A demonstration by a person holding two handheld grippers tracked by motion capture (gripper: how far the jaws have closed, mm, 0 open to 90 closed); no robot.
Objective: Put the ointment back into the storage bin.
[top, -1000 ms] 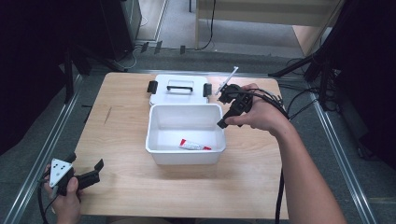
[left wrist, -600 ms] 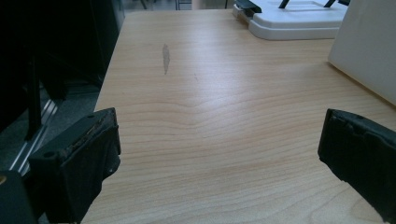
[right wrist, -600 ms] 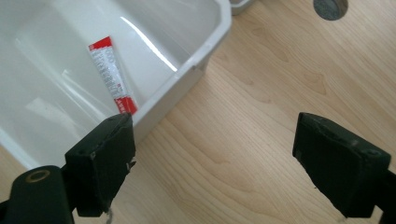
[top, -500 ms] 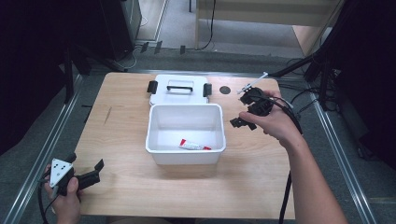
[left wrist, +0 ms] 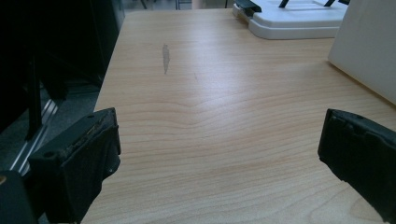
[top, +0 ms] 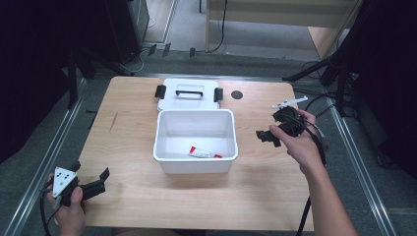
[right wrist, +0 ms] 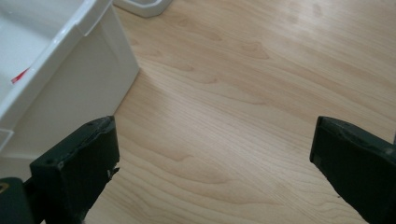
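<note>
Two grippers are in play, both with jaws spread wide and holding nothing. The right gripper hovers over bare worktop just to the right of the white box, its jaws pointing back toward the box wall. The left gripper rests near the front left corner of the worktop, well apart from everything.

A red and white tube lies flat on the box floor against the near wall. The lid, with its handle and black clips, lies flat just behind the box, touching or nearly touching its far rim. A small white stick-like item lies beyond the right hand; what it is cannot be told.

Judging by this, the likely next work is that item or the lid. To do it well, turn the right gripper toward its target first, come down squarely, and keep the trailing cable off the box. Bring the left gripper in to steady the box before anything presses on it.
</note>
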